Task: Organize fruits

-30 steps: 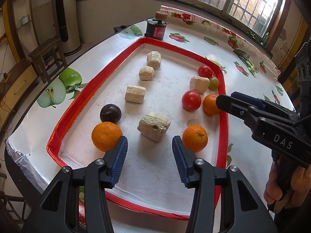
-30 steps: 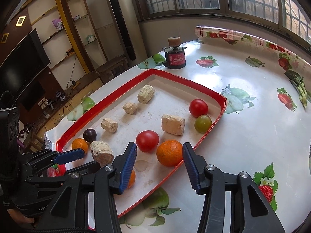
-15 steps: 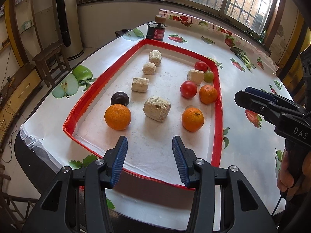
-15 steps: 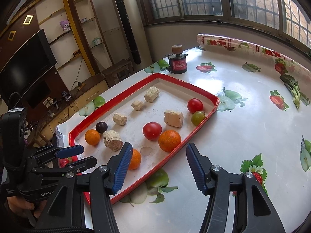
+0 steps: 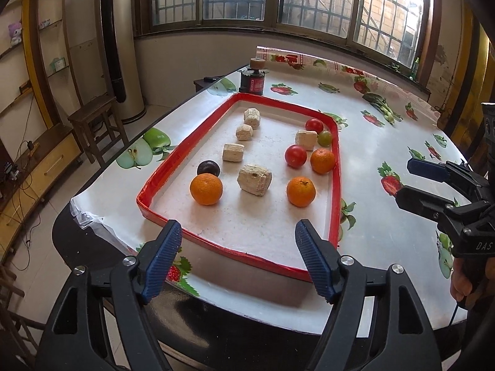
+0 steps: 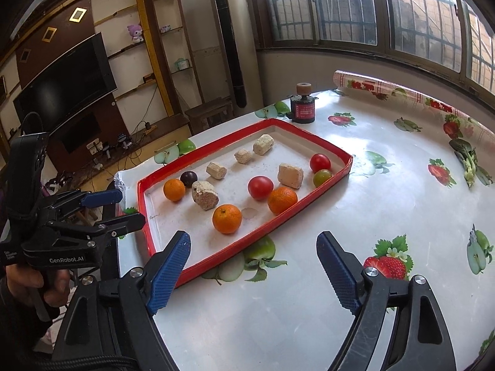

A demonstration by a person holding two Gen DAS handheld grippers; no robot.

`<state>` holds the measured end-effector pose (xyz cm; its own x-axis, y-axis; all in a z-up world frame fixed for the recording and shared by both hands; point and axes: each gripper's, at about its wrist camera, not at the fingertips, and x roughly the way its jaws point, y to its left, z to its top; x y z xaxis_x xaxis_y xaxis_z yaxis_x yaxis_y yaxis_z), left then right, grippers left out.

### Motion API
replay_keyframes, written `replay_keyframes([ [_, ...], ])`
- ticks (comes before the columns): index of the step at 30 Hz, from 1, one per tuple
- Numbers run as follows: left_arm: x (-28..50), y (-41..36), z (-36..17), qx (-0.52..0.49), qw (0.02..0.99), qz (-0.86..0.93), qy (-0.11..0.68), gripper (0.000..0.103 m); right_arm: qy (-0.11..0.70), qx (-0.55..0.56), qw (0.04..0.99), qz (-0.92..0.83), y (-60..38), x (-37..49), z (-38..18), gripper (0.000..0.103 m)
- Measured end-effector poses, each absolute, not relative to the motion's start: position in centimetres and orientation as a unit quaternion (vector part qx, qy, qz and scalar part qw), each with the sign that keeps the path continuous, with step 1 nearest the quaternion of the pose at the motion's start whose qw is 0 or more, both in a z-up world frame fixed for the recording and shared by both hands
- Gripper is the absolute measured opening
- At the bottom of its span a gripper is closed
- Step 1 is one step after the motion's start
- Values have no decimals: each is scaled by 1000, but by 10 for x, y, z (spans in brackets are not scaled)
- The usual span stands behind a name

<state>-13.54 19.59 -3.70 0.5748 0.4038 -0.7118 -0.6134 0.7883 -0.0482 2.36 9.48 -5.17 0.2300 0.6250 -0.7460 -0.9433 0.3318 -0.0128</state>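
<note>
Left gripper (image 5: 237, 255): jaws spread wide, holding nothing; hovers off the near edge of the tray, fingers pointing along its length.
Right gripper (image 6: 253, 270): jaws spread wide, holding nothing; hovers above the tabletop just outside the tray's right rim.
Tray (image 5: 335, 191): shallow, white floor, red rim; lies on the tabletop toward its left edge.
Tabletop (image 6: 386, 204): glossy white cloth printed with fruit.
Near-left orange (image 5: 206, 189): by the tray's near-left corner, just in front of the dark plum (image 5: 208, 168); whether they touch, cannot tell.
Near-right orange (image 5: 301, 191): toward the tray's right rim, apart from the other fruit.
Third orange (image 5: 322, 161): against the right rim, just beside the large red tomato (image 5: 295, 155).
Small red tomato (image 5: 314, 125): near the tray's far-right corner, next to the green tomato (image 5: 324, 138).
Beige blocks: five in the tray; the largest block (image 5: 254, 179) lies between the two near oranges, three run in a line toward the far-left corner, and one block (image 5: 306, 139) sits just left of the green tomato.
Dark jar (image 5: 252, 79): stands upright on the tabletop just beyond the tray's far-left corner, with a cork-coloured top.
</note>
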Motion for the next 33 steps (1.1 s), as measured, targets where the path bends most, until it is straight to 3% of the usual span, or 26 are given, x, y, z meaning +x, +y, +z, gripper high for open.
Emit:
replay_keyframes([
  [7, -149, 186, -31, -140, 883, 302, 332, 76, 285, -231, 747, 555, 62, 6, -39, 93],
  [11, -155, 177, -25, -120, 885, 312, 326, 82, 267, -234, 748, 560, 47, 0, -32, 100],
  [33, -175, 134, 24, -55, 903, 313, 290, 84, 208, -307, 723, 582, 7, -43, -9, 100],
])
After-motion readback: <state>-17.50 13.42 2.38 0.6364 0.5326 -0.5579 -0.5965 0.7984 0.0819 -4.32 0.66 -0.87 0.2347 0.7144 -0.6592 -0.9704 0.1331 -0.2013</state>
